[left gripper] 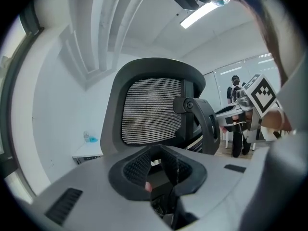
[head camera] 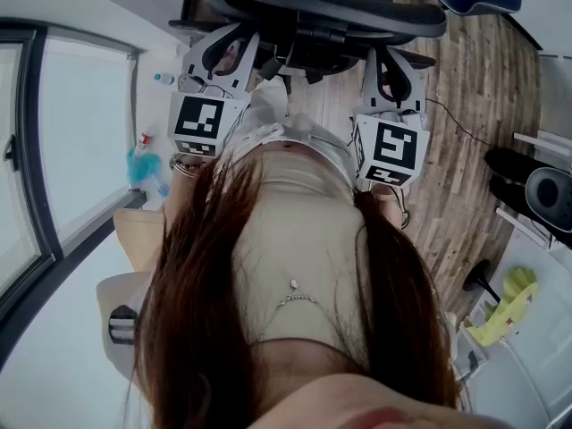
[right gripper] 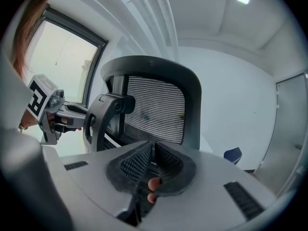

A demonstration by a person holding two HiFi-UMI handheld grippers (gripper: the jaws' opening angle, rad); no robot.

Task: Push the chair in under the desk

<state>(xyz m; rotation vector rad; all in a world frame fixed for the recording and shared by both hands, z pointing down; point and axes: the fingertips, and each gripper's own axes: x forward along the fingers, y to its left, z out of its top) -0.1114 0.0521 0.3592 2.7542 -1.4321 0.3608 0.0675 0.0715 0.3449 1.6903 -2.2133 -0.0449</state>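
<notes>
Behind the chair [left gripper: 154, 109], left tongs [left gripper: 158, 158] ajar, right tongs [right gripper: 153, 150] closed

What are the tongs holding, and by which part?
Nothing. Left tongs slightly apart, right tongs shut, both empty; the black mesh-backed office chair stands ahead.

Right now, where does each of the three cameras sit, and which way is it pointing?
Head view: on the person's head, looking steeply down past long reddish-brown hair at the left gripper, right gripper and black mesh-backed office chair.
Left gripper view: rides that gripper, faces the chair's backrest; own jaws slightly apart, empty.
Right gripper view: likewise; own jaws together.
Shared: both gripper views show the chair and the opposite gripper.
</notes>
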